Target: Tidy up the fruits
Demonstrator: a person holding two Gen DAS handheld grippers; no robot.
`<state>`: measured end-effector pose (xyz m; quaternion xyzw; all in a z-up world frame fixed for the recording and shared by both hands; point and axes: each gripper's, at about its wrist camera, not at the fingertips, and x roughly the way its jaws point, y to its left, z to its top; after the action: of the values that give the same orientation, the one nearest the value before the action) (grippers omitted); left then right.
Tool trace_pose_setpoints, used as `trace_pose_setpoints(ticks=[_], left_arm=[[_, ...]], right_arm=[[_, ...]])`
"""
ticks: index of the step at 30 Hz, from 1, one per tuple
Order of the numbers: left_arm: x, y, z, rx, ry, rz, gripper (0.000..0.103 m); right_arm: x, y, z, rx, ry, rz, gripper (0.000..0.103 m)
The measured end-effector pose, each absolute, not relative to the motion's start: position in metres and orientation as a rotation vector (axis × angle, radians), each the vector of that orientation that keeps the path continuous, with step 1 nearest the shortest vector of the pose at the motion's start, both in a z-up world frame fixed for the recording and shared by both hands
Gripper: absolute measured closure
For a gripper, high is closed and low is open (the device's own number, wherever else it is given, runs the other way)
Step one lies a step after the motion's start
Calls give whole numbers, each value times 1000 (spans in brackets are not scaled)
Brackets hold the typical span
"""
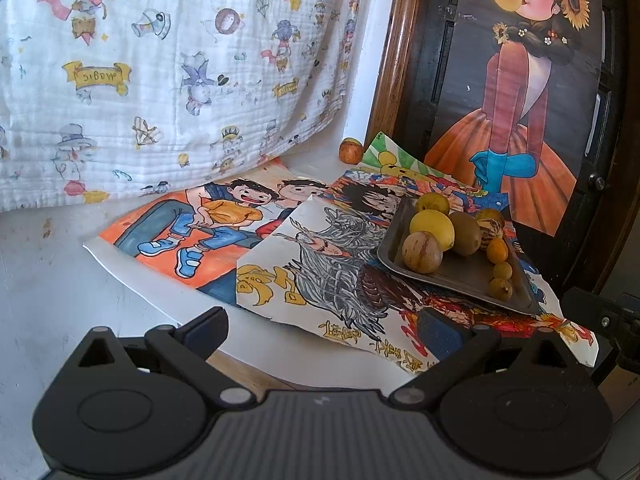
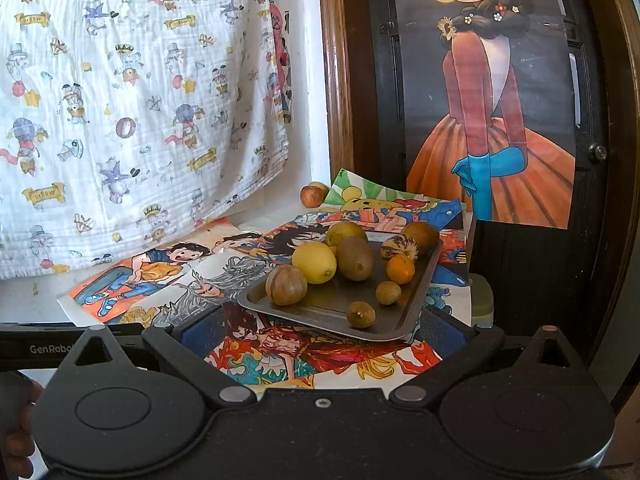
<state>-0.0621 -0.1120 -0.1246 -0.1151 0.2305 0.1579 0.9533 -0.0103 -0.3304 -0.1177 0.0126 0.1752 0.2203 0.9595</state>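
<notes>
— Fruits: where do they sit relative to the claws?
— Both the left gripper (image 1: 322, 326) and right gripper (image 2: 320, 330) stand spread apart, empty, just short of the metal tray (image 2: 320, 312) holding a lemon (image 2: 314, 263), a kiwi (image 2: 355, 258) and smaller fruits.
— And beyond?
— The tray rests on overlapping cartoon drawings (image 1: 208, 236) on a white surface (image 1: 60, 300). A lone apple (image 2: 311, 195) sits by the wall; a printed cloth (image 2: 140, 100) hangs behind, a girl poster (image 2: 492, 120) on a dark door.
</notes>
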Motion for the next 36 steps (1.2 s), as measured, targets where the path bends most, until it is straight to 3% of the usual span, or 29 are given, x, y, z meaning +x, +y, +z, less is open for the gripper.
trace_pose_setpoints(ticks=[36], left_arm=[[-65, -118, -124, -229, 423, 331, 1]], right_arm=[[-10, -330, -120, 23, 357, 443, 1]])
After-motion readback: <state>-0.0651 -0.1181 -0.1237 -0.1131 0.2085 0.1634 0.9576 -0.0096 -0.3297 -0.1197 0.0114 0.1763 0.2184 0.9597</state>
